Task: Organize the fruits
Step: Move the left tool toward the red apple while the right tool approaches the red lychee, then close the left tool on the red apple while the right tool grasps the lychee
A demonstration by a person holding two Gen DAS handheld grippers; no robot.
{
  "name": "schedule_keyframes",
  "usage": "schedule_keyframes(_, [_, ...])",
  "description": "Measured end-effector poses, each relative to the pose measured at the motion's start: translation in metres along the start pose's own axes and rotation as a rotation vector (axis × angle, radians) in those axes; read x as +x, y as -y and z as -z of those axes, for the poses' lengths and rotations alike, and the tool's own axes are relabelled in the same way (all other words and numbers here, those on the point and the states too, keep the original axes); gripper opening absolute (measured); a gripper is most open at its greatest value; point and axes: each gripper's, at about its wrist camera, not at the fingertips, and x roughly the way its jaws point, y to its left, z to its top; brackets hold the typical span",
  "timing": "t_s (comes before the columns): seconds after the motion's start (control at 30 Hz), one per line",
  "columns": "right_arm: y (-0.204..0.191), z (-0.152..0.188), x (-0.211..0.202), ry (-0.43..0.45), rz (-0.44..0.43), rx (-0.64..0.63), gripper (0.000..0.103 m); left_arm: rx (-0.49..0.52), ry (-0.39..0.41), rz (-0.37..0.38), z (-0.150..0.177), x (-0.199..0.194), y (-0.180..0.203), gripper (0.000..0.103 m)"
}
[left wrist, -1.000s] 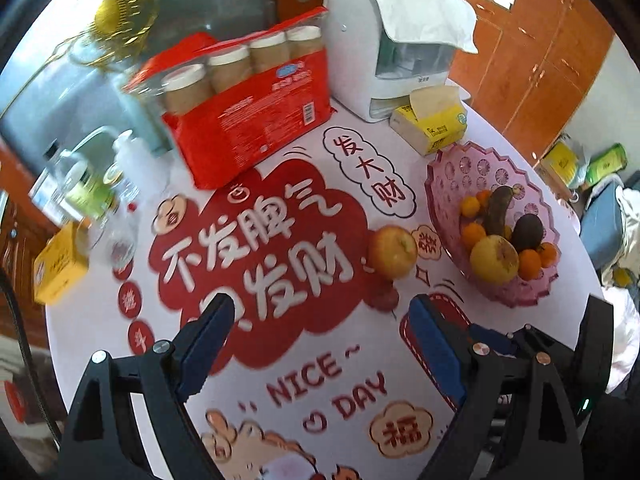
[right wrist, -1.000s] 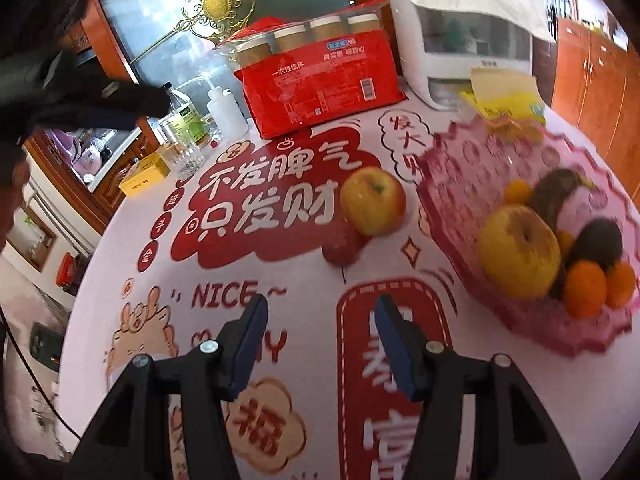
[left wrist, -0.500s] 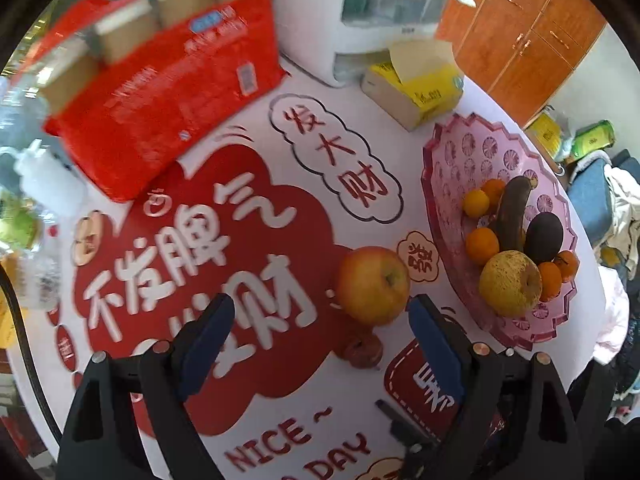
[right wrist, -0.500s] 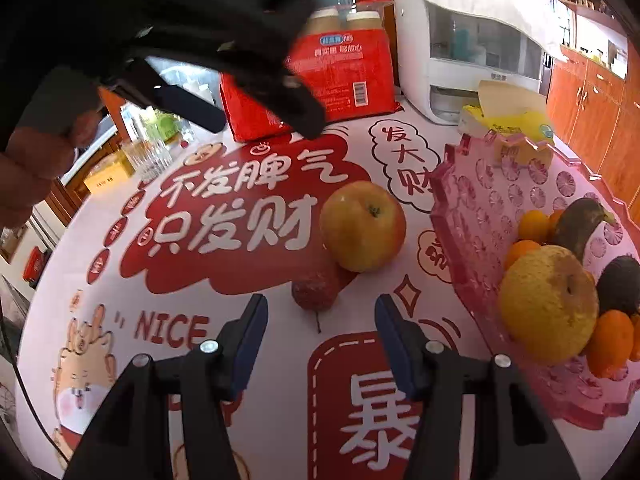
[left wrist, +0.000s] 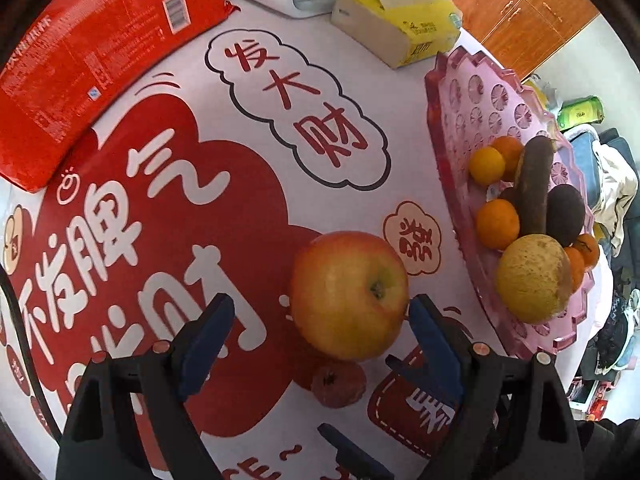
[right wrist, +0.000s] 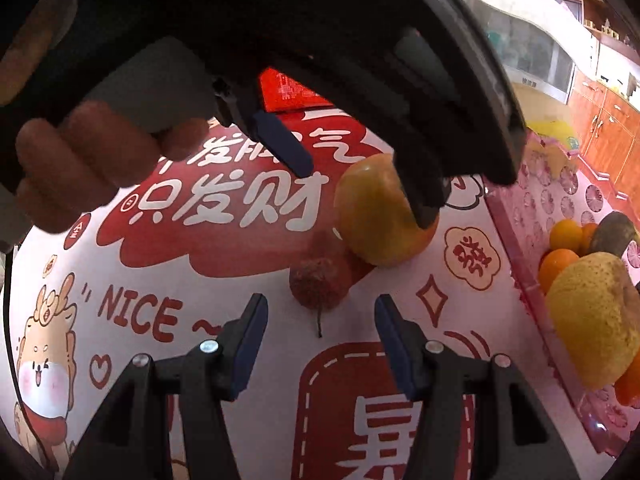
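Since half a second ago left tool (left wrist: 318,340) has dropped closer; apple (left wrist: 348,294) now sits between its spread blue pads, right pad at the skin, left pad apart. Right tool (right wrist: 318,334) also spread, holding nothing, just short of small dark-red fruit (right wrist: 318,282) lying on table (right wrist: 256,300) beside the apple. Pink tray (left wrist: 452,128) to the right: yellow pear (left wrist: 532,278), oranges (left wrist: 498,224), dark long fruit (left wrist: 534,184). Farther back: yellow tissue box (left wrist: 400,28), red package (left wrist: 92,48).
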Motion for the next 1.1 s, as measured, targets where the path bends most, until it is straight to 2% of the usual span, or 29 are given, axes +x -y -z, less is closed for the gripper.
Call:
schedule_keyframes(0.2, [0.000, 0.000, 0.006, -0.014, -0.003, 0.003, 0.056, -0.012, -0.013, 0.021, -0.003, 0.014, 0.002, 0.088])
schedule_keyframes(0.27, [0.000, 0.000, 0.007, -0.016, -0.008, 0.001, 0.056, -0.006, -0.020, 0.027, -0.004, 0.019, 0.003, 0.080])
schedule_keyframes(0.33, [-0.001, 0.000, 0.007, -0.016, -0.009, -0.003, 0.056, -0.012, -0.027, 0.065, -0.004, 0.023, 0.004, 0.071])
schedule_keyframes(0.43, [-0.002, -0.002, 0.009, -0.017, -0.018, -0.008, 0.056, 0.003, -0.027, 0.076, -0.004, 0.025, 0.007, 0.063])
schedule_keyframes(0.63, [0.000, -0.005, 0.013, -0.019, -0.026, -0.021, 0.056, -0.001, -0.010, 0.046, -0.001, 0.025, 0.012, 0.063])
schedule_keyframes(0.8, [0.001, -0.010, 0.016, -0.023, -0.005, -0.029, 0.056, -0.043, 0.053, 0.059, 0.003, -0.006, -0.005, 0.063])
schedule_keyframes(0.93, [0.000, -0.016, 0.021, -0.025, 0.000, -0.039, 0.055, -0.117, 0.104, 0.043, 0.012, -0.032, -0.025, 0.063])
schedule_keyframes(1.07, [-0.005, -0.018, 0.023, -0.025, 0.020, -0.057, 0.044, -0.167, 0.119, 0.017, 0.030, -0.052, -0.042, 0.063])
schedule_keyframes(1.1, [-0.007, -0.017, 0.023, -0.024, 0.023, -0.060, 0.037, -0.180, 0.120, 0.013, 0.034, -0.055, -0.045, 0.063])
